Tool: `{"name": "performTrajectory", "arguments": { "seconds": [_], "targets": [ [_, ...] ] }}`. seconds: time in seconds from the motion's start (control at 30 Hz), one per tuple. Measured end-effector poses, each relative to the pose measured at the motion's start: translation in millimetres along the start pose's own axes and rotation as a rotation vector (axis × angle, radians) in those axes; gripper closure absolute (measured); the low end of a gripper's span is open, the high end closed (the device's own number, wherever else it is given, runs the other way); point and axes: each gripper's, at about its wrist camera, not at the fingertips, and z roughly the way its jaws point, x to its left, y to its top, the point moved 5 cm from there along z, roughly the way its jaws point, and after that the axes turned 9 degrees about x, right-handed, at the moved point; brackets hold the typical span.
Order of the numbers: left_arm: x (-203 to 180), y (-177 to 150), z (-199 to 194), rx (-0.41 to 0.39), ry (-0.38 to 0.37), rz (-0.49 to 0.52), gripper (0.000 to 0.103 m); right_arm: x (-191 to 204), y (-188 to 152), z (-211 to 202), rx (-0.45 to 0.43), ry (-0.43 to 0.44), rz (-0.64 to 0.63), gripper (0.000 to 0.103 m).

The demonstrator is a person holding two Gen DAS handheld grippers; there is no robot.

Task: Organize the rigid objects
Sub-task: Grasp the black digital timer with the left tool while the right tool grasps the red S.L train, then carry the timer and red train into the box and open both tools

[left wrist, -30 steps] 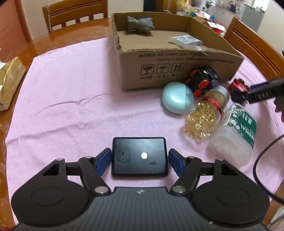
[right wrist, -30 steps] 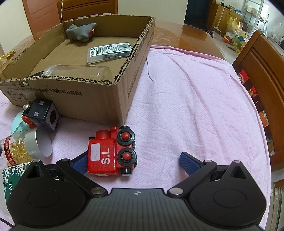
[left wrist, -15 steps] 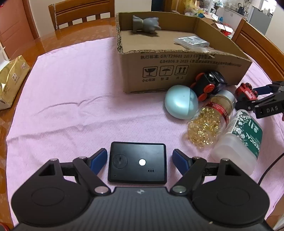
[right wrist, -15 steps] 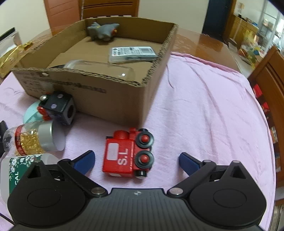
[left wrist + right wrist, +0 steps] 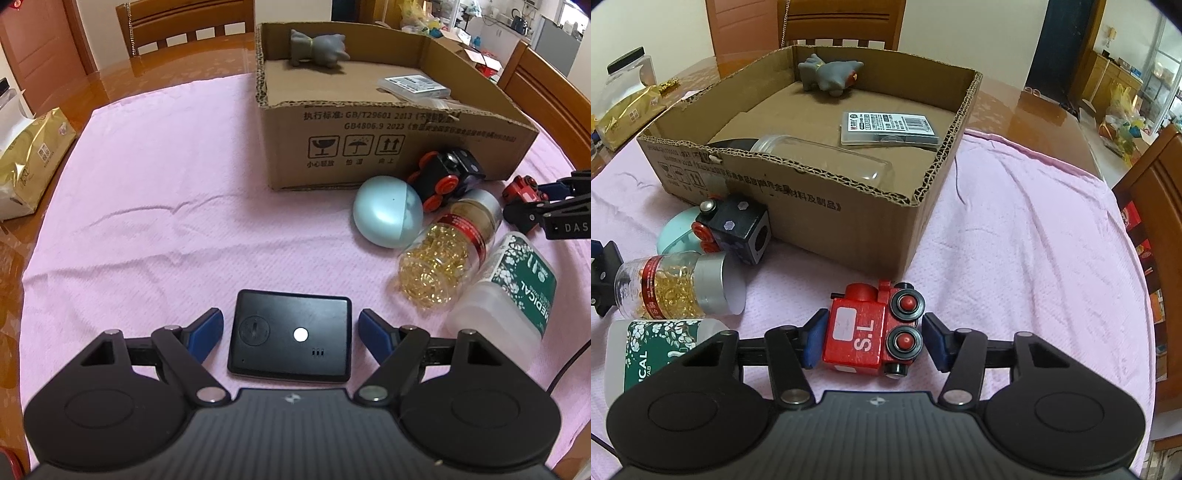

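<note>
My left gripper (image 5: 291,330) is open around a flat black device (image 5: 290,345) lying on the pink cloth; its blue pads stand just clear of the device's sides. My right gripper (image 5: 873,341) has closed in on a red toy train (image 5: 873,338) marked "S.L"; the left pad touches it, the right pad is at its wheels. The train and right gripper also show in the left wrist view (image 5: 522,188). An open cardboard box (image 5: 849,206) stands behind, holding a grey toy (image 5: 831,74), a flat labelled case (image 5: 890,127) and a clear jar (image 5: 820,157).
On the cloth by the box lie a black toy train (image 5: 733,230), a pale blue egg-shaped case (image 5: 388,216), a bottle of golden capsules (image 5: 448,245) and a white bottle with green label (image 5: 511,288). A gold bag (image 5: 29,162) lies far left. Wooden chairs surround the table.
My right gripper has moved forward over the red train and its jaws have narrowed from wide open to the train's sides. My left gripper has stayed open around the black device.
</note>
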Motion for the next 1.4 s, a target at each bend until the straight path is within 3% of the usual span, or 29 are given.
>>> {"name": "performTrajectory", "arguments": {
  "seconds": [0.3, 0.73, 1.13, 1.4],
  "targets": [
    [0, -1, -2, 0.001, 0.000, 0.005, 0.030, 3, 0, 0, -0.001, -0.010, -0.020, 0.048],
    [1, 4, -9, 0.053, -0.026, 0.127, 0.034, 3, 0, -10, 0.024, -0.004, -0.081, 0.049],
    [-3, 27, -56, 0.062, -0.062, 0.224, 0.034, -3, 3, -49, 0.016, 0.032, -0.133, 0.049],
    [-21, 74, -98, -0.053, -0.079, 0.290, 0.034, 2, 17, -92, -0.032, 0.060, -0.219, 0.049]
  ]
}}
